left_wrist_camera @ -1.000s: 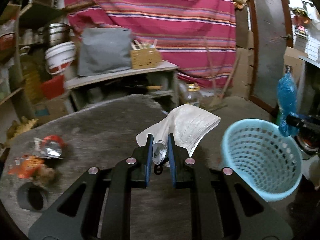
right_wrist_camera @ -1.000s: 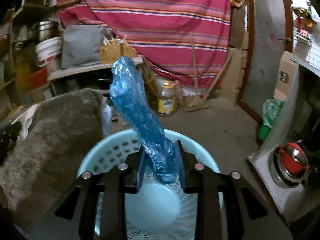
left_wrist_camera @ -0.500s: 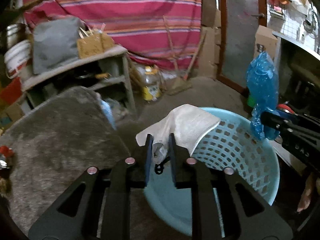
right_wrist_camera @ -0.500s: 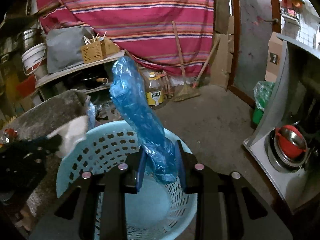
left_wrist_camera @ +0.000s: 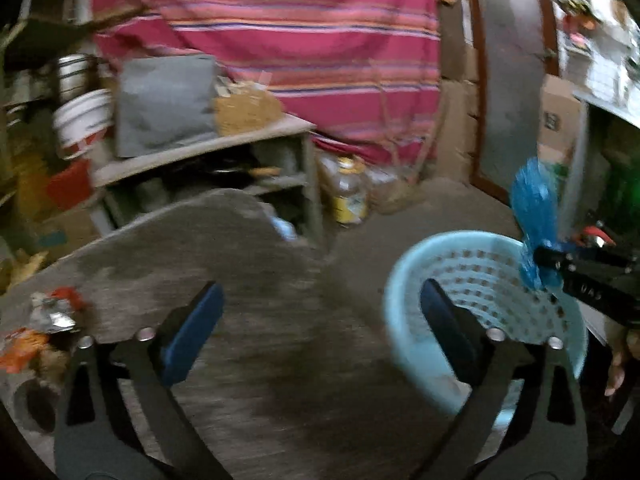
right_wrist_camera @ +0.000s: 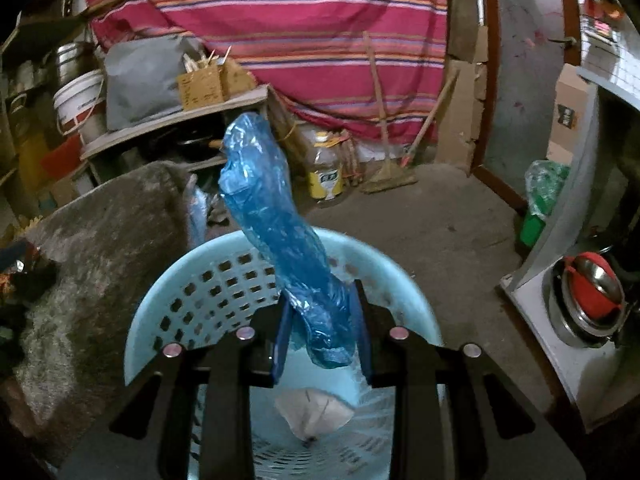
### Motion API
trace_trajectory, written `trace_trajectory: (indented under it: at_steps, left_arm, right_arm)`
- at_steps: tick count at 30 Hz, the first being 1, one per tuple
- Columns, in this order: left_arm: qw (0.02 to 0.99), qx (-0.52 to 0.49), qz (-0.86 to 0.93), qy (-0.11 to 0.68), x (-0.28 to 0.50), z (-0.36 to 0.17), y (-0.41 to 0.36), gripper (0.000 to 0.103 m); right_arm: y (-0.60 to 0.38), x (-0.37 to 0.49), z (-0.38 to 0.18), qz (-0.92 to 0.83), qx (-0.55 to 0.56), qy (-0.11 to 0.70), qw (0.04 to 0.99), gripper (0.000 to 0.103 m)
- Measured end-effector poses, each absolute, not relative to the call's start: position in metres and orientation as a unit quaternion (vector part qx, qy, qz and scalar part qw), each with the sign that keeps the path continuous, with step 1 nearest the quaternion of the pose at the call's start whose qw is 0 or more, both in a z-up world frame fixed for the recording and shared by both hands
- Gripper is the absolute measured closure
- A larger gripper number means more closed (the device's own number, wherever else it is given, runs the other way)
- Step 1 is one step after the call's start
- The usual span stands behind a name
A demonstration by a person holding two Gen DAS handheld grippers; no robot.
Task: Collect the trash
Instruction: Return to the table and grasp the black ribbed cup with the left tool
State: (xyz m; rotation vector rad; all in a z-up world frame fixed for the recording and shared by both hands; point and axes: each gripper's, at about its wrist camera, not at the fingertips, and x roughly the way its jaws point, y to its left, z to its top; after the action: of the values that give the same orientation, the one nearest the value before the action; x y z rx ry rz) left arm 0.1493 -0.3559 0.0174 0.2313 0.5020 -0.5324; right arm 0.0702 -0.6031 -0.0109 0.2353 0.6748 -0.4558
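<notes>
Left tongs (left_wrist_camera: pixel 318 328) spreading wide, nothing between the blue pads, hanging over the grey worktop (left_wrist_camera: pixel 224 264) with one finger overlapping the rim of the pale blue basket (left_wrist_camera: pixel 404 280). Right tongs (right_wrist_camera: pixel 322 332) clenched on a twisted blue plastic bag (right_wrist_camera: pixel 276 224), which sticks up and leans left above the basket mouth. White face mask (right_wrist_camera: pixel 314 412) lies on the basket bottom, below the right tongs. Worktop is rough, stained grey, rounded at its far edge; basket sits just beside it, on the right in the left view. Crumpled foil and orange wrappers (left_wrist_camera: pixel 44 324) remain on the worktop at its left edge, well apart from the basket. Behind: a red striped cloth (right_wrist_camera: pixel 280 12) hung as a backdrop, a low shelf (right_wrist_camera: pixel 172 120) carrying a grey bag and a cardboard box, a white bucket (right_wrist_camera: pixel 78 100) to its left. On the concrete floor, a yellow-labelled jug (right_wrist_camera: pixel 326 172) and a broom (right_wrist_camera: pixel 384 136) leaning on the cloth. Left view blurred.
</notes>
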Motion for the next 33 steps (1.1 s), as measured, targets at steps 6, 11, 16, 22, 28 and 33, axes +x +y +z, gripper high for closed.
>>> trace_trajectory:
  at_steps: [6, 11, 16, 22, 28, 33]
  left_arm:
    - [0.945, 0.137, -0.191, 0.228, 0.154, 0.032, -0.271, 0.005]
    - [0.956, 0.142, -0.14, 0.214, 0.156, 0.039, -0.193, 0.005]
    - [0.964, 0.098, -0.09, 0.229, 0.17, 0.04, -0.117, 0.005]
    - [0.969, 0.075, -0.053, 0.23, 0.179, 0.031, -0.059, 0.005]
    - [0.966, 0.085, -0.019, 0.243, 0.184, 0.013, -0.028, 0.005]
    - [0.959, 0.066, -0.021, 0.276, 0.189, -0.006, -0.014, 0.005]
  right_arm:
    - [-0.583, 0.095, -0.031, -0.202, 0.12, 0.358, 0.904, 0.057]
    - [-0.562, 0.102, -0.03, -0.231, 0.096, 0.361, 0.898, 0.02]
    - [-0.541, 0.104, -0.017, -0.224, 0.126, 0.342, 0.904, 0.016]
    - [-0.476, 0.124, 0.008, -0.196, 0.072, 0.293, 0.933, 0.007]
    - [-0.408, 0.155, 0.01, -0.15, 0.046, 0.291, 0.944, 0.005]
    - [-0.36, 0.174, 0.007, -0.117, 0.025, 0.303, 0.945, 0.004]
